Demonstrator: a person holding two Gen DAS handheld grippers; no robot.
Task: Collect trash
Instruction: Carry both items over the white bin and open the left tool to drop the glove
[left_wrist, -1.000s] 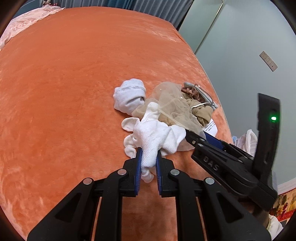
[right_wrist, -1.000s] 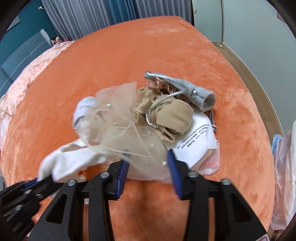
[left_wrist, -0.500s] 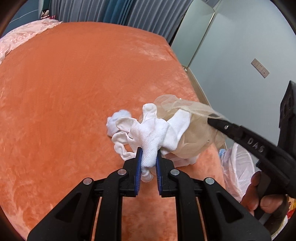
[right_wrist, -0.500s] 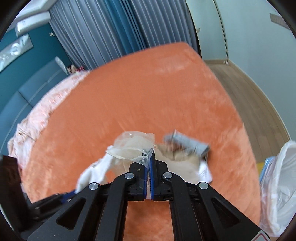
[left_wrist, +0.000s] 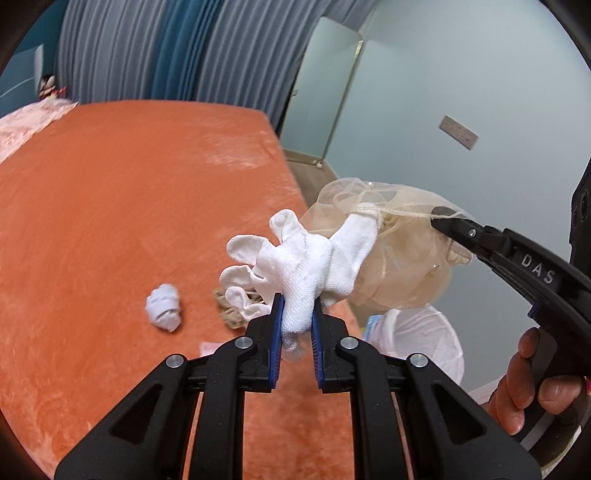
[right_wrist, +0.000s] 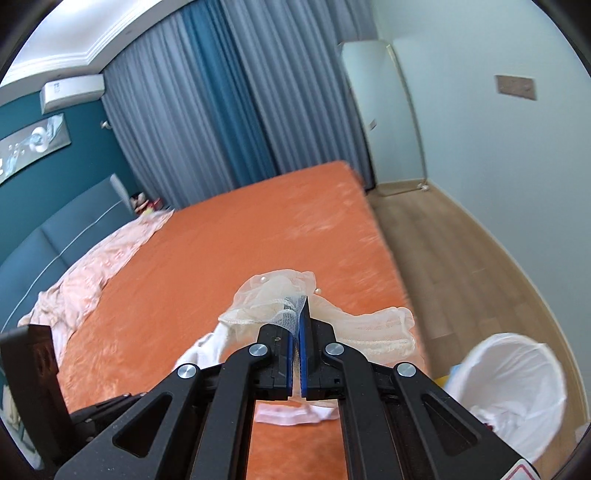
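My left gripper (left_wrist: 295, 314) is shut on a white knitted glove (left_wrist: 314, 266), which hangs in the air above the orange bed (left_wrist: 129, 206). To its right, my right gripper (left_wrist: 437, 216) is shut on a beige mesh cloth with small pearls (left_wrist: 402, 254), lifted beside the glove. In the right wrist view the right gripper (right_wrist: 297, 321) pinches that beige mesh cloth (right_wrist: 273, 291), with cream fabric (right_wrist: 376, 328) trailing to the right. A rolled white sock (left_wrist: 164, 306) and a tan bundle (left_wrist: 231, 306) lie on the bed below.
A bin lined with a white bag (right_wrist: 513, 384) stands on the wood floor (right_wrist: 443, 236) to the right of the bed; the bin (left_wrist: 421, 339) shows behind the glove too. A pink quilt (right_wrist: 92, 273) lies at the bed's left. A hand (left_wrist: 535, 387) grips the right handle.
Both grippers have risen well above the bed with their cloths. The right gripper closed on the beige mesh cloth and lifted it off the pile, leaving the sock and tan bundle behind.
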